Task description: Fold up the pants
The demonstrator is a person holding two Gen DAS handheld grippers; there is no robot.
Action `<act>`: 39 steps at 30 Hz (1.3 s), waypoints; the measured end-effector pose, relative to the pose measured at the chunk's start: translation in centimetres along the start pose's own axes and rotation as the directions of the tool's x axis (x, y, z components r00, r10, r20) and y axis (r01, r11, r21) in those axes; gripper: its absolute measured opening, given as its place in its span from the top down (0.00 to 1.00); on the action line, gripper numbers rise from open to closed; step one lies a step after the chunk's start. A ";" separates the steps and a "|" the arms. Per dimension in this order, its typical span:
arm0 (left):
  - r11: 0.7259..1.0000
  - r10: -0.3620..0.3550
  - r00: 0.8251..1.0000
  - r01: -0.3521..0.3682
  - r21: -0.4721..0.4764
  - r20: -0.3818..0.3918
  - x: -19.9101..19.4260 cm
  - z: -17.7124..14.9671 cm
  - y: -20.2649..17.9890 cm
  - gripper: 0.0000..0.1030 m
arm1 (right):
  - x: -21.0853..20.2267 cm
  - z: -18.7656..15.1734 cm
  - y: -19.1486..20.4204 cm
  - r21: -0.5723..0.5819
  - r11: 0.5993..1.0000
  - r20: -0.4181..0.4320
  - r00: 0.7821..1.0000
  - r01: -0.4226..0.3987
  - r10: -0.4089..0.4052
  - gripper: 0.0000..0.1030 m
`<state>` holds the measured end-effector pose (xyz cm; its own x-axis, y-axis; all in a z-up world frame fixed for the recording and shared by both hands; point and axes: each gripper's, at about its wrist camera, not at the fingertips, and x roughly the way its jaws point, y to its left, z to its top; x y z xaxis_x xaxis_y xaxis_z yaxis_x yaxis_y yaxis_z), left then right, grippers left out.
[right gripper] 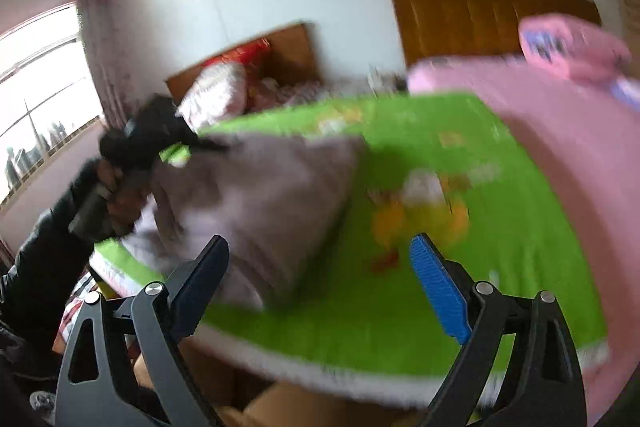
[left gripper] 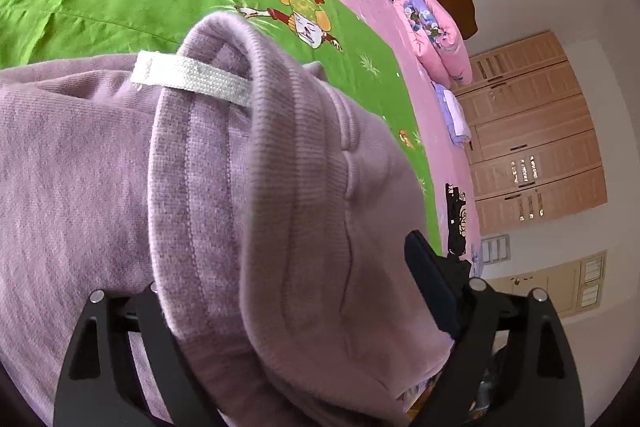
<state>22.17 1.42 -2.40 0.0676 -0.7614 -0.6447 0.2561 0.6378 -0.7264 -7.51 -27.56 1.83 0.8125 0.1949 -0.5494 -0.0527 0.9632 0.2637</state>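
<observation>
Soft purple pants [left gripper: 256,195] fill most of my left view, bunched between the wide-apart fingers of my left gripper [left gripper: 288,291]. I cannot tell if the pads press on them. One white drawstring [left gripper: 192,79] lies across the waistband, upper left. Only this view shows the wardrobe [left gripper: 532,147] at the right.

My right view is blurry. My right gripper [right gripper: 320,291] is spread apart at the bottom with nothing between its two fingers. One pile of pants [right gripper: 260,195] lies left of middle on the green sheet [right gripper: 500,219]. Only here I see the hand [right gripper: 120,195] at the left edge and one window [right gripper: 40,99].
</observation>
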 end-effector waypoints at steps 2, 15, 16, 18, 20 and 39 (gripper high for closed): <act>1.000 0.011 1.000 -0.011 0.004 0.000 -0.1 0.0 -0.1 0.13 | 0.8 -1.0 0.4 -0.017 1.000 -0.036 0.999 -0.007 0.007 0.14; 0.948 -0.007 0.984 -0.051 0.313 0.180 -7.0 -0.8 -14.3 0.77 | 9.0 0.0 4.5 -0.037 0.991 -0.180 0.975 0.127 -0.131 0.14; 0.941 -0.037 0.981 -0.031 0.338 0.193 -8.3 -0.9 -15.7 0.78 | 9.3 0.0 5.0 -0.051 0.990 -0.180 0.974 0.134 -0.141 0.14; 0.920 -0.100 0.967 0.000 0.391 0.236 -11.9 -1.1 -19.1 0.80 | 9.8 0.0 5.8 -0.084 0.985 -0.178 0.970 0.151 -0.163 0.14; 0.907 -0.114 0.958 -0.009 0.420 0.265 -14.1 -1.0 -20.6 0.80 | 10.2 -0.2 6.1 -0.105 0.982 -0.178 0.969 0.154 -0.171 0.14; 0.993 -0.082 0.987 0.092 -0.068 0.139 -8.6 -1.9 4.6 0.21 | 10.6 -1.2 5.0 -0.117 0.977 -0.176 0.964 0.179 -0.198 0.14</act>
<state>20.95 11.11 -0.65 0.1795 -0.8197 -0.5439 0.1953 0.5716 -0.7970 0.11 -20.45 -3.67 0.6915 0.0298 -0.7218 0.0261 0.9975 0.0663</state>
